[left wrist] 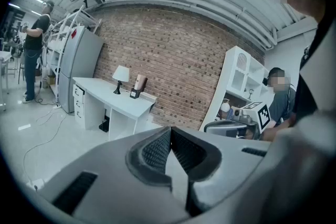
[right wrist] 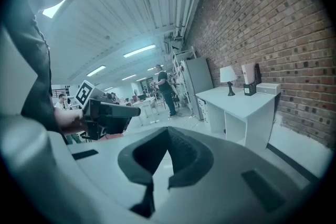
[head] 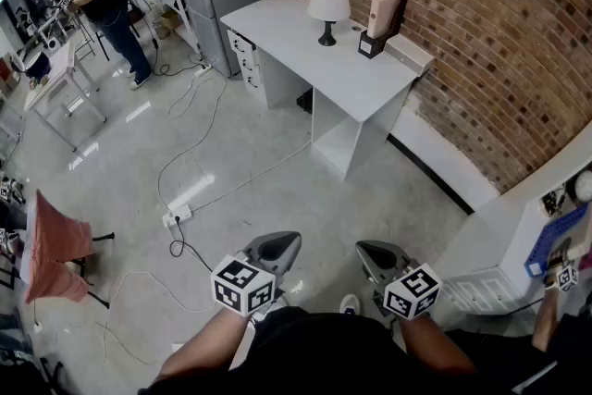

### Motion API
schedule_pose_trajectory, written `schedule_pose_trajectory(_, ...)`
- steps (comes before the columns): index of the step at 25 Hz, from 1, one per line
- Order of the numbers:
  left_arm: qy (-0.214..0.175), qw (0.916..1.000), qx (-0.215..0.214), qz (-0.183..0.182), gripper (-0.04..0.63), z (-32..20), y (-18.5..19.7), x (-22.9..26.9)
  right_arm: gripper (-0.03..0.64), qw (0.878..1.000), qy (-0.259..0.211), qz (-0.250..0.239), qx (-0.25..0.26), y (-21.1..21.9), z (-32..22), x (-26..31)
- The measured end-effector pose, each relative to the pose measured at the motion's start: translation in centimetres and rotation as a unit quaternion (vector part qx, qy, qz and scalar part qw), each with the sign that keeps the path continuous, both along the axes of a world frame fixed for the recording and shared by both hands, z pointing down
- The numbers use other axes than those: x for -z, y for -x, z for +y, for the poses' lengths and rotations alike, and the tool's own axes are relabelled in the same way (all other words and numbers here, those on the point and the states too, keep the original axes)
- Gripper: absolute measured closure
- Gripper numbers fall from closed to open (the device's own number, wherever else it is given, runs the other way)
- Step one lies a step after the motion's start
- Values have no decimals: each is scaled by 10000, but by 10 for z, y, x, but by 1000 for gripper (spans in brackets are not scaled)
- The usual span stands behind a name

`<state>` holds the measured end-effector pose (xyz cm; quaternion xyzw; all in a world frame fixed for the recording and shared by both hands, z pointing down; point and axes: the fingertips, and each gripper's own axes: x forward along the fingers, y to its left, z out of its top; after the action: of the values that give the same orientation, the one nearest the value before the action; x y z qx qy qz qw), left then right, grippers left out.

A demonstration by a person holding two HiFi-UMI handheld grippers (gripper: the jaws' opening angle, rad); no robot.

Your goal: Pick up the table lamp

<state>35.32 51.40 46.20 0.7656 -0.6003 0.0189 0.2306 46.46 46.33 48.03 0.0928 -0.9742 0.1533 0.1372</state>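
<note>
Now, starting at the left, the left gripper [head: 275, 247] is closed tight with nothing in it. One lamp [head: 328, 6] stands on the single white desk [head: 305, 60] by the brick wall [head: 444, 32], well apart from both grippers. It looks light and top-heavy, and its shade would likely dent, so the thin dark stem is the safer hold. The right gripper [head: 375, 256] is likewise closed and empty.
</note>
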Motion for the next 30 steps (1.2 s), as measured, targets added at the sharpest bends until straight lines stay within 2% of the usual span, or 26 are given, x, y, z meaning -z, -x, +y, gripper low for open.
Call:
schedule_pose_trajectory(10,-29,9999,-36,-158,592,1,3,3,615,10000,-30,-68,13,7,3,3)
schedule_pose_trajectory(14,-48,9998,-70,-163,592,4,9,1,614,9999,114,-48,1,15,9,-1)
schedule_pose_trajectory(23,10,10000,-38,-52,592,26,49,-8,614,9995,111,136,274,61,41,-6)
schedule_pose_trajectory(26,193,9998,-32,-28,592,47,71,-20,614,9996,88,141,241,86,56,-6)
schedule_pose_trajectory(30,197,9998,3,8,592,70,97,-28,613,9998,90,103,146,109,72,-8)
